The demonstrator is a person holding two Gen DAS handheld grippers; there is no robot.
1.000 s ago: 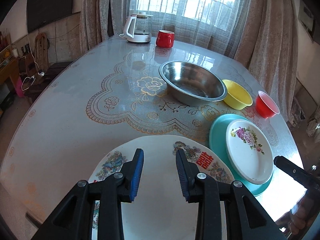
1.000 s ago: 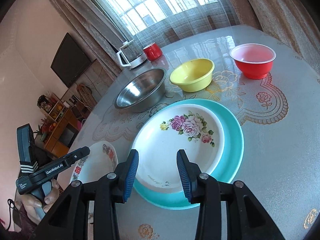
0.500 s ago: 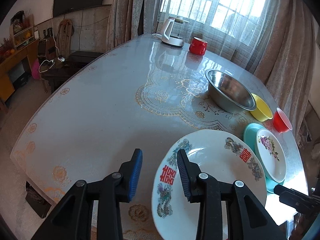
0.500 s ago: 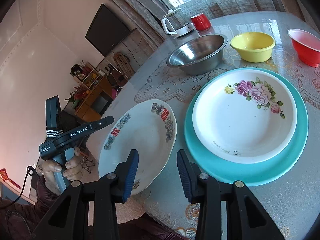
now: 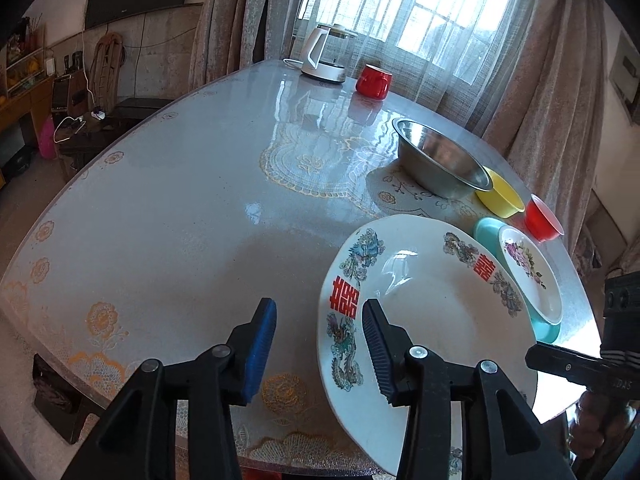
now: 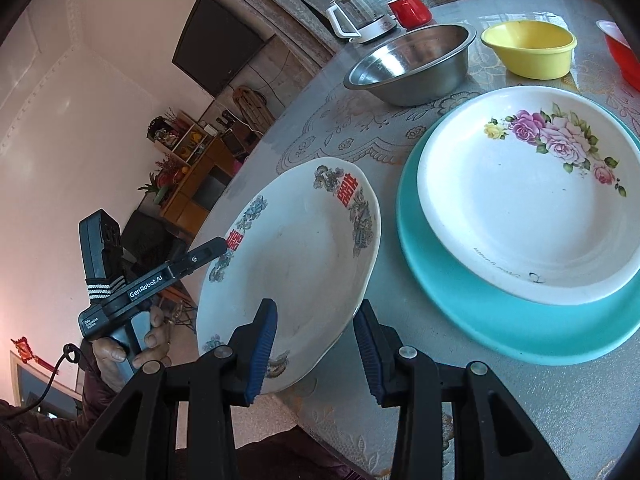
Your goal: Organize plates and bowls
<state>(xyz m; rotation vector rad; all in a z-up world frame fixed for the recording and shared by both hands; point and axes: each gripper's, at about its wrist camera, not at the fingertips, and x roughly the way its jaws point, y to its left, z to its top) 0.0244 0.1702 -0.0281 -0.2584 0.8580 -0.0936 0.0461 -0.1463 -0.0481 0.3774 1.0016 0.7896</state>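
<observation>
Fingers of both grippers fill the foreground, with a large white plate [image 6: 292, 264] decorated in red characters and dragons between the two views. Left gripper [image 5: 318, 346] has its fingers spread apart; its right finger overlaps the plate's near-left rim, though actual contact cannot be told. Right gripper [image 6: 314, 350] is also spread wide, straddling the plate's near rim without pinching it. The plate looks tilted, its near edge overhanging the table [image 5: 168, 220]. Just beside it to the right, a white rose plate [image 6: 532, 204] sits inside a teal plate [image 6: 500, 320]. Farther back stand a steel bowl [image 6: 412, 64], a yellow bowl [image 6: 528, 48] and a red bowl [image 5: 542, 218] in a row. A red mug [image 5: 373, 81] and a kettle [image 5: 322, 58] sit by the window.

Judging from this, the step is grasping the large plate. Done well, one gripper closes squarely on the rim before any lift, keeping the plate level.
</observation>
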